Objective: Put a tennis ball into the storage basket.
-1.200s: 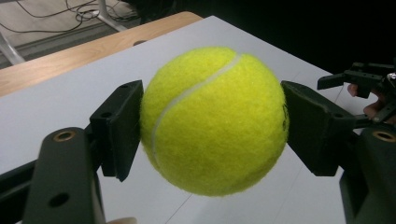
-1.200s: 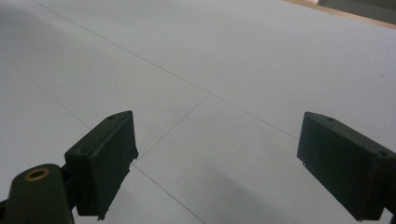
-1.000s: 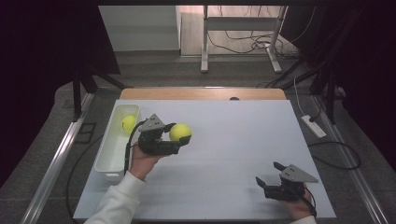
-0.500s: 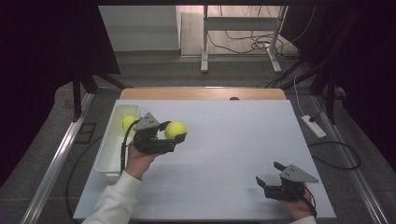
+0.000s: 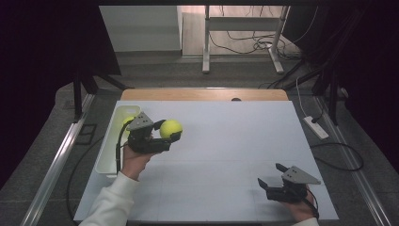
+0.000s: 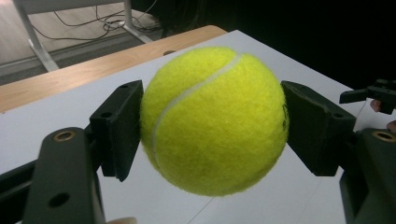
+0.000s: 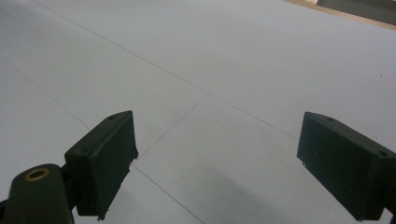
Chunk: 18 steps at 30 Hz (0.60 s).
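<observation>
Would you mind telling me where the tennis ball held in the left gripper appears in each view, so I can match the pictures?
High view: the tennis ball sits left of centre, between the left gripper's jaws, right of the white bin.
Left gripper view: the ball is central, clamped between both jaws.
Right gripper view: not in it; open jaws over the table.
Shared landmark: the white table.

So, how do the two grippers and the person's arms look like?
Both the left gripper and the right gripper are black, each with two blocky flat fingers and a grey three-cornered plate on top. A black cable trails from the left one. The left arm wears a white sleeve.
</observation>
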Each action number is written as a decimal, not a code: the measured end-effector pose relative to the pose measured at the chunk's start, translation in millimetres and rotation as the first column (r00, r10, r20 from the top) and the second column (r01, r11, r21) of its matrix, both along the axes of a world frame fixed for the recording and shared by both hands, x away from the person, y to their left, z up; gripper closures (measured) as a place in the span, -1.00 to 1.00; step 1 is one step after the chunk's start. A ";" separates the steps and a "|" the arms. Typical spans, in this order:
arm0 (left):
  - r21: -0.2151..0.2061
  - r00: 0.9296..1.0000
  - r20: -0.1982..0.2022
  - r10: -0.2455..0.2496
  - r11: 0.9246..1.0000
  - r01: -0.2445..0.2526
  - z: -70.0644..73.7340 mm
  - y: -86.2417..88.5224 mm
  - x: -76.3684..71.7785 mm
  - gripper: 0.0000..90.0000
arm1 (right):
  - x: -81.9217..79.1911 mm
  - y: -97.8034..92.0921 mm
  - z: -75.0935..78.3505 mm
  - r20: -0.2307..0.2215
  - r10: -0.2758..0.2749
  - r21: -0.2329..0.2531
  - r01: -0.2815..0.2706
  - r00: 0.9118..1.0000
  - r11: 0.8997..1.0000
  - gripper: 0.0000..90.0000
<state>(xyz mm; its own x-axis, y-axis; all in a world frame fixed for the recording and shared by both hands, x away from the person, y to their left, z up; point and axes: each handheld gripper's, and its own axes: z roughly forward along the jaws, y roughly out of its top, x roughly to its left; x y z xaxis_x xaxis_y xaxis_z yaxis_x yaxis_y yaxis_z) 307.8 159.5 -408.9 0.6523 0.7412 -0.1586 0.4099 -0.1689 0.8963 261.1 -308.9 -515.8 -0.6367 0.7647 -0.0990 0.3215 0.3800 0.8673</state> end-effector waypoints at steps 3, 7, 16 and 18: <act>0.000 1.000 0.001 0.008 1.000 -0.008 0.4 2.8 -0.1 -0.42 | 0.0 0.0 0.0 0.000 0.000 0.000 0.000 1.000 1.000 -0.75; -0.002 1.000 0.002 0.016 1.000 -0.016 1.0 5.7 -0.4 -0.42 | 0.0 0.0 0.1 0.000 0.000 -0.001 0.000 1.000 1.000 -0.75; 0.002 0.999 0.004 0.045 0.999 -0.045 2.5 16.5 -1.2 -0.42 | 0.0 0.0 0.2 0.001 -0.001 0.000 0.001 1.000 1.000 -0.75; 0.002 0.999 0.003 0.049 0.999 -0.049 2.6 18.3 -1.4 -0.42 | -0.1 0.1 0.3 0.001 -0.002 0.001 0.002 1.000 1.000 -0.75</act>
<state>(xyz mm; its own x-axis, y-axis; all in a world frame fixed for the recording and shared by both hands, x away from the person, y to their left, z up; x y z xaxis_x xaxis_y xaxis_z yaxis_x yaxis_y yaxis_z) 306.5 177.8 -406.4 0.6154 0.7728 -0.1552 0.4152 -0.1505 0.8972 261.0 -308.8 -515.6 -0.6351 0.7661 -0.0985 0.3216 0.3782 0.8681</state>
